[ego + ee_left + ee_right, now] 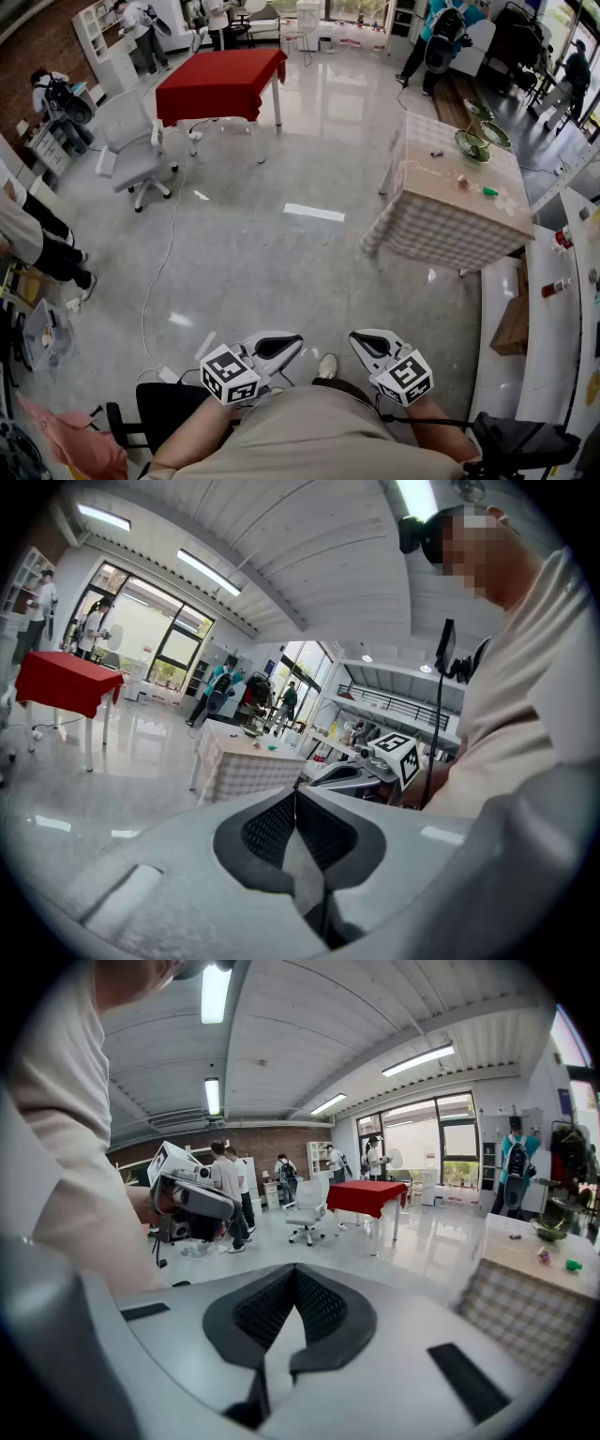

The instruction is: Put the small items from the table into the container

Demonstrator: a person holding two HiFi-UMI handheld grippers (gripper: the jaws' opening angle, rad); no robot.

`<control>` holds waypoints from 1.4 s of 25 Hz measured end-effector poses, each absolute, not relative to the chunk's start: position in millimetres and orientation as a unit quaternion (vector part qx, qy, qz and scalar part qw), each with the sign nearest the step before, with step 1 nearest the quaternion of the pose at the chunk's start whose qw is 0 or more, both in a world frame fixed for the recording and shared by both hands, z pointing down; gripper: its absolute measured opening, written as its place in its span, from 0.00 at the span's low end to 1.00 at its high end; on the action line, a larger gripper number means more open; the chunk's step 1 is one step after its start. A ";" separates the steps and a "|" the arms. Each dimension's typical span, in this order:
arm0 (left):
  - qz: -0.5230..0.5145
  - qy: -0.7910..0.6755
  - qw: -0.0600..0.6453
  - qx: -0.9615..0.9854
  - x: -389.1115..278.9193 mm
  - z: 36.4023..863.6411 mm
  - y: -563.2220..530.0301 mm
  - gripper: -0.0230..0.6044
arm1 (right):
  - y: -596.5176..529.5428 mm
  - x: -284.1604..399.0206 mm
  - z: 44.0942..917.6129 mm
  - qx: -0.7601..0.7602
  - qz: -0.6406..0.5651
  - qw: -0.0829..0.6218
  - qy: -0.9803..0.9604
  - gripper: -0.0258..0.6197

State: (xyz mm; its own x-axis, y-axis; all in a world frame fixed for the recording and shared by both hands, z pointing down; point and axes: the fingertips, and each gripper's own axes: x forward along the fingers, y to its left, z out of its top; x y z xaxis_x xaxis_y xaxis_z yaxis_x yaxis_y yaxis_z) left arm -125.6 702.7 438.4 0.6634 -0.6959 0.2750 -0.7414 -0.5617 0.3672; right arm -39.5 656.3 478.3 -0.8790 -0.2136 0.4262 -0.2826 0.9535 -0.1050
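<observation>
We note left gripper (284,347) and right gripper (364,343) closed, empty; table (439,204) well apart, upper right, right gripper nearer

Person's clothing: a beige top (319,436). The left gripper (278,347) and right gripper (367,344) each had a pale grey moulded shell with black ribbed pads (267,1312). Each carried a white cube (230,373) printed with black square markers. A thin black cable (439,724) lay against the top.
</observation>
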 end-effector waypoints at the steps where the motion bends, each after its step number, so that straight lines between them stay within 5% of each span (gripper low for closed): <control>1: 0.053 -0.406 0.230 0.883 -117.0 439.2 691.5 0.05 | 643.3 -32.4 477.6 0.130 0.082 0.205 -0.967 0.06; 18: 0.100 -0.293 0.223 0.924 -5.5 456.3 536.9 0.05 | 493.8 81.3 502.0 0.253 0.104 0.185 -0.944 0.06; 23: 0.100 -0.249 0.230 0.935 -10.1 470.7 483.5 0.05 | 454.6 82.7 512.2 0.294 0.124 0.181 -0.930 0.08; 26: 0.096 -0.215 0.229 0.945 -17.8 474.6 438.0 0.05 | 421.6 79.4 519.8 0.328 0.139 0.193 -0.914 0.23; 35: 0.091 -0.129 0.197 0.968 -74.6 438.9 299.4 0.12 | 294.0 39.5 491.8 0.398 0.121 0.220 -0.882 0.23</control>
State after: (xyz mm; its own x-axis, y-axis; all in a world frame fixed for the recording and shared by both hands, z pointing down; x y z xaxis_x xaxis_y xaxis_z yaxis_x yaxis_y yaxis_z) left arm -74.6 299.4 438.9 0.9502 -0.2137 0.2269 -0.2854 -0.8891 0.3579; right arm 39.5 294.0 491.8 -0.5856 -0.6494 0.4852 -0.7562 0.6532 -0.0383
